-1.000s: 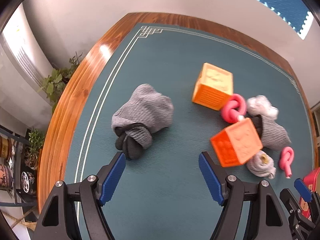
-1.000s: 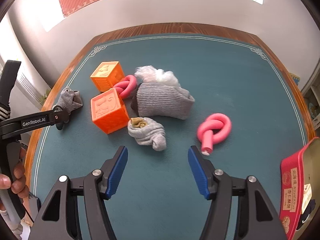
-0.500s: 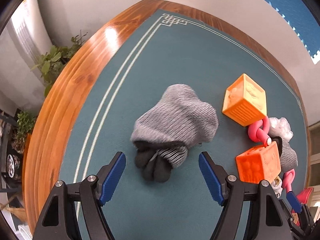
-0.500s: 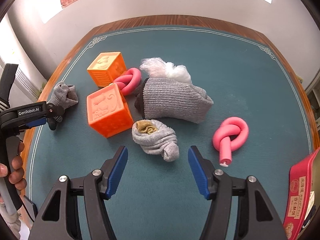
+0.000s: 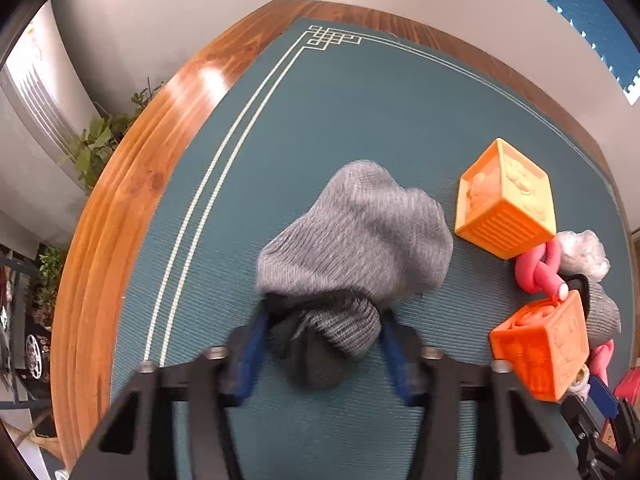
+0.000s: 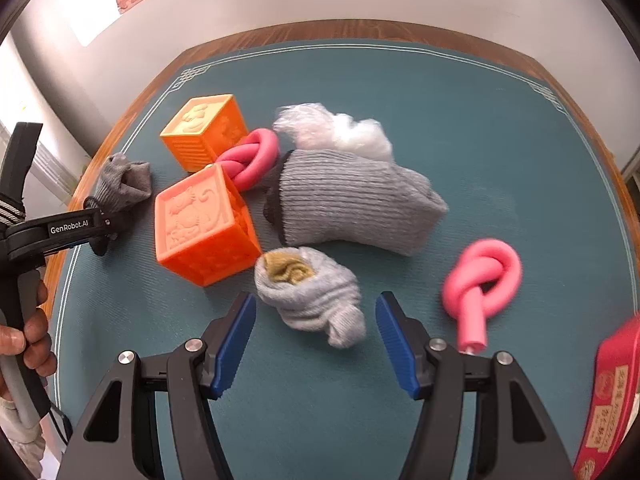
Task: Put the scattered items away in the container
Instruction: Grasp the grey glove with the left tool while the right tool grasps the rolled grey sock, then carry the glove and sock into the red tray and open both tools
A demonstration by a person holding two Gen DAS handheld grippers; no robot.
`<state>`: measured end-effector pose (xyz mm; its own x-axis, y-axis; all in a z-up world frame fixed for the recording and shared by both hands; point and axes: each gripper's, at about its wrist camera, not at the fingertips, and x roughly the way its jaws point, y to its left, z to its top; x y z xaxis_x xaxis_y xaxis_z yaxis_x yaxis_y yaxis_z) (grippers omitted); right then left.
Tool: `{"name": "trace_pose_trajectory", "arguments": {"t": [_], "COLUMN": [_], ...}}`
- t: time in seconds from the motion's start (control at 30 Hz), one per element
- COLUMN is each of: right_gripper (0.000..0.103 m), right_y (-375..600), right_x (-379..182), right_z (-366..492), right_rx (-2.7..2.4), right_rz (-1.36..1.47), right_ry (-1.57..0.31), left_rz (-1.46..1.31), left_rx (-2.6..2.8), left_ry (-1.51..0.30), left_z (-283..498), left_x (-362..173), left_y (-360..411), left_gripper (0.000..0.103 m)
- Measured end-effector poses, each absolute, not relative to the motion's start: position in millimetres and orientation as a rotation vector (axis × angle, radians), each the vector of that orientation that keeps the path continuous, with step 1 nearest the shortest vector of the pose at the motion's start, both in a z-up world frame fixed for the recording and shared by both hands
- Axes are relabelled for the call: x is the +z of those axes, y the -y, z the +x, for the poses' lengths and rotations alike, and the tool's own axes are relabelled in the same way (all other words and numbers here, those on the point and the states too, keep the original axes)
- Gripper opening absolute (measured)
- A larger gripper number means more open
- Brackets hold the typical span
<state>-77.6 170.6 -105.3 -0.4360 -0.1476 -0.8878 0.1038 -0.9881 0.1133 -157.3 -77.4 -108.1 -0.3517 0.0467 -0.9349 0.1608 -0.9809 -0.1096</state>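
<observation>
My left gripper (image 5: 322, 320) is closing around the dark cuff end of a rolled grey sock (image 5: 356, 240); its blue pads (image 5: 250, 350) touch the sock's sides. In the right wrist view that sock (image 6: 122, 184) sits at the far left in the left gripper (image 6: 98, 222). My right gripper (image 6: 314, 320) is open, with a small light grey sock ball (image 6: 310, 288) just between its fingertips. A large grey sock (image 6: 352, 200), two orange cubes (image 6: 204, 226) (image 6: 208, 130), two pink knotted tubes (image 6: 482, 276) (image 6: 250, 160) and white fluff (image 6: 336, 130) lie beyond. The red tin (image 6: 608, 400) is at lower right.
All lies on a teal mat (image 6: 460, 120) on a wooden table (image 5: 116, 208). The table edge runs close along the left of the left gripper. Potted plants (image 5: 96, 148) stand beyond that edge. The cubes (image 5: 506, 208) (image 5: 542, 344) crowd the right of the left wrist view.
My left gripper moved forward onto the rolled grey sock and its jaws closed in against it. My right gripper moved forward to the small sock ball and stayed open.
</observation>
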Motion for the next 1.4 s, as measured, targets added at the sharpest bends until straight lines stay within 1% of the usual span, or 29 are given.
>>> {"name": "trace_pose_trajectory", "arguments": {"t": [0.2,0.23,0.27,0.33,0.43,0.73,0.87,0.93,1.0,1.07,1.4], "right_gripper": [0.066,0.063,0.063,0.058,0.055,0.054,0.054,0.054,0.054,0.054,0.054], "right_y": [-162,-162,-162,-160,-161,-171,-193,-206,-219,-235,-333], "right_x": [-120,-123,-124,-124,-121,-97,-85,-79,-74,-69,-35], "right_z": [-95,-97,-97,-95,-90,-57,-44,-33,-21,-9,60], "right_rx": [-2.508,-2.502,-2.504,-2.503,-2.502,-2.526,-2.542,-2.556,-2.576,-2.599,-2.739], "right_rz": [1.584,1.593,1.588,1.586,1.587,1.526,1.486,1.472,1.462,1.454,1.399], "right_ry": [0.020,0.022,0.011,-0.011,0.008,0.094,0.124,0.142,0.164,0.185,0.291], "left_rz": [1.751,1.753,1.753,1.750,1.734,1.667,1.645,1.626,1.607,1.596,1.599], "left_rx": [-2.525,-2.532,-2.539,-2.551,-2.562,-2.626,-2.682,-2.719,-2.764,-2.803,-2.957], "left_ry": [-0.302,-0.306,-0.308,-0.309,-0.318,-0.294,-0.237,-0.184,-0.128,-0.085,0.101], "left_z": [-158,-158,-158,-157,-157,-139,-126,-101,-79,-73,-37], "left_x": [-104,-103,-101,-98,-92,-54,-33,-24,-9,4,31], "left_y": [72,71,69,66,61,40,21,14,-10,-30,-137], "left_gripper": [0.039,0.039,0.038,0.038,0.035,0.035,0.035,0.035,0.035,0.035,0.035]}}
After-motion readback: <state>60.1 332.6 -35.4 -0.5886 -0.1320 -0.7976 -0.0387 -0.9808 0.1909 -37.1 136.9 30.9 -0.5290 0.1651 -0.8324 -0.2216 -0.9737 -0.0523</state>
